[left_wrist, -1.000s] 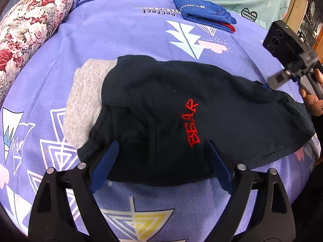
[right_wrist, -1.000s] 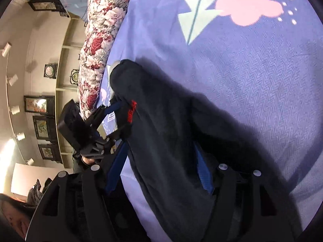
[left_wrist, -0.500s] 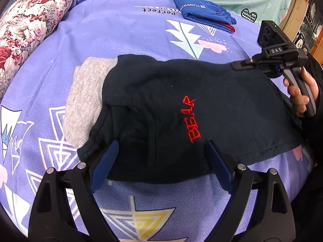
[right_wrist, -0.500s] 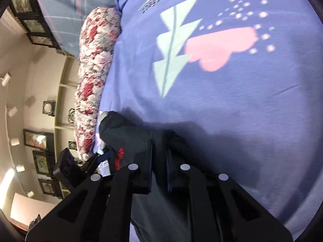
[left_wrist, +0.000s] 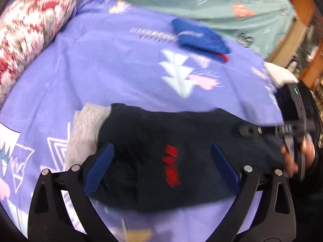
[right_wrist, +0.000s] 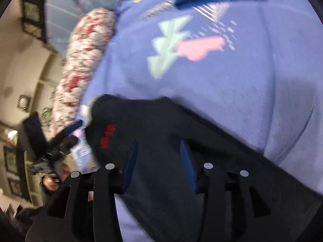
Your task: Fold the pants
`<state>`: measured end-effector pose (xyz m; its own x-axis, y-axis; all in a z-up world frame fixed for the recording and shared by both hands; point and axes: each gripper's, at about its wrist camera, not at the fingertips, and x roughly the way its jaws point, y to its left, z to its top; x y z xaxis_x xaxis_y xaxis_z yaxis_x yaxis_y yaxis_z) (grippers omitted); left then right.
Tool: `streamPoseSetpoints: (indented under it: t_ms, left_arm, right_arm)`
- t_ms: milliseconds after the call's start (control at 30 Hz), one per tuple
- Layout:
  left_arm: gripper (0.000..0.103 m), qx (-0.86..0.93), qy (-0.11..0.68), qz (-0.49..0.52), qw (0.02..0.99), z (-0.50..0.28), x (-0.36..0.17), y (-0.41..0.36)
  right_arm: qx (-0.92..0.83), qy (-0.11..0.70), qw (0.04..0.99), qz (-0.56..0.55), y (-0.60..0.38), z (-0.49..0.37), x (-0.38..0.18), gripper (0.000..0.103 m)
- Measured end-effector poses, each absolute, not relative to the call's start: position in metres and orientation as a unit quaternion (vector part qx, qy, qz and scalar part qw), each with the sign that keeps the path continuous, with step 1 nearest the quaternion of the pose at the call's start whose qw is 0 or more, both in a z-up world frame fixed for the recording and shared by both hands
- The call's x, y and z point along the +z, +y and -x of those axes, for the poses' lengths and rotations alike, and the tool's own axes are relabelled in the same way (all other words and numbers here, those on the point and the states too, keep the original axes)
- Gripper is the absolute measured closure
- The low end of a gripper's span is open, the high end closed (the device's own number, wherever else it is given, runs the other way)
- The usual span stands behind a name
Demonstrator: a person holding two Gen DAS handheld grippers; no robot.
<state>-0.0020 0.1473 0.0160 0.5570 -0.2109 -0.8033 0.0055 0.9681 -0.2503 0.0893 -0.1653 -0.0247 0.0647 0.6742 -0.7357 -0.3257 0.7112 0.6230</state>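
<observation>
A: So, what does the left camera see?

B: The dark pants (left_wrist: 161, 151) lie folded on the purple bed sheet (left_wrist: 121, 80). They have red letters (left_wrist: 171, 169) on top and a grey band (left_wrist: 84, 133) at their left end. The left claw (left_wrist: 161, 167) is wide and opening more. Its blue pads (left_wrist: 99, 167) hang over the pants, with nothing pinched.

A: What else is near the pants?

B: A folded blue cloth (left_wrist: 199, 40) lies well beyond the pants. A flowery pillow (left_wrist: 30, 30) sits off past the grey end. The right claw's black body (left_wrist: 292, 129) is at the pants' right end, with a hand (left_wrist: 298, 157) on it.

A: And the right camera?

B: It is blurry. The right claw (right_wrist: 159, 161) is partly open and opening. Its pads (right_wrist: 187, 161) are above the pants (right_wrist: 161, 133), not squeezing them. The left claw (right_wrist: 66, 133) is at the pants' far end.
</observation>
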Motion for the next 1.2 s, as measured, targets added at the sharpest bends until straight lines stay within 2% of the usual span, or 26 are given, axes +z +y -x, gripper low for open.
streamPoseSetpoints:
  t_ms: [67,100,133,233,300,400,533,600,733,800,867,1167,1200]
  left_arm:
    - [0.006,-0.026,0.498,0.122,0.858,-0.020,-0.014,0.164]
    - [0.006,-0.022,0.494,0.123,0.861,-0.023,-0.020,0.169]
    - [0.006,-0.022,0.490,0.125,0.863,-0.021,-0.019,0.169]
    - [0.006,-0.017,0.477,0.122,0.870,-0.011,-0.009,0.162]
    - [0.006,-0.016,0.461,0.123,0.878,-0.001,-0.004,0.159]
    - [0.006,-0.019,0.442,0.132,0.887,0.007,0.001,0.156]
    - [0.005,-0.052,0.428,0.131,0.892,0.007,0.010,0.126]
    - [0.005,-0.071,0.427,0.107,0.895,0.006,0.011,0.104]
    - [0.005,-0.081,0.440,0.085,0.890,0.008,0.003,0.079]
    - [0.005,-0.080,0.438,0.076,0.892,0.010,0.002,0.075]
    - [0.005,-0.075,0.440,0.069,0.892,0.011,-0.002,0.073]
    - [0.005,-0.078,0.450,0.081,0.886,0.008,-0.011,0.077]
    - [0.005,-0.079,0.449,0.083,0.886,0.008,-0.011,0.078]
  right_arm:
    - [0.337,0.582,0.719,-0.175,-0.172,-0.094,-0.044,0.082]
    - [0.333,0.578,0.721,-0.185,-0.178,-0.095,-0.046,0.085]
    - [0.326,0.575,0.725,-0.194,-0.185,-0.094,-0.043,0.083]
    - [0.323,0.491,0.782,-0.209,-0.234,-0.061,0.004,0.074]
    - [0.283,0.449,0.823,-0.201,-0.274,-0.035,0.027,0.057]
    - [0.132,0.404,0.884,-0.193,-0.373,0.017,0.045,0.053]
    - [-0.017,0.419,0.886,-0.195,-0.474,0.055,0.034,0.052]
    - [-0.030,0.457,0.867,-0.195,-0.501,0.061,0.020,0.052]
    - [-0.017,0.495,0.844,-0.203,-0.495,0.073,-0.001,0.050]
    - [-0.007,0.496,0.843,-0.208,-0.492,0.082,-0.002,0.042]
    - [-0.002,0.500,0.840,-0.208,-0.493,0.089,-0.007,0.040]
    - [-0.009,0.514,0.833,-0.207,-0.479,0.094,-0.017,0.036]
    - [0.000,0.511,0.837,-0.194,-0.473,0.092,-0.016,0.041]
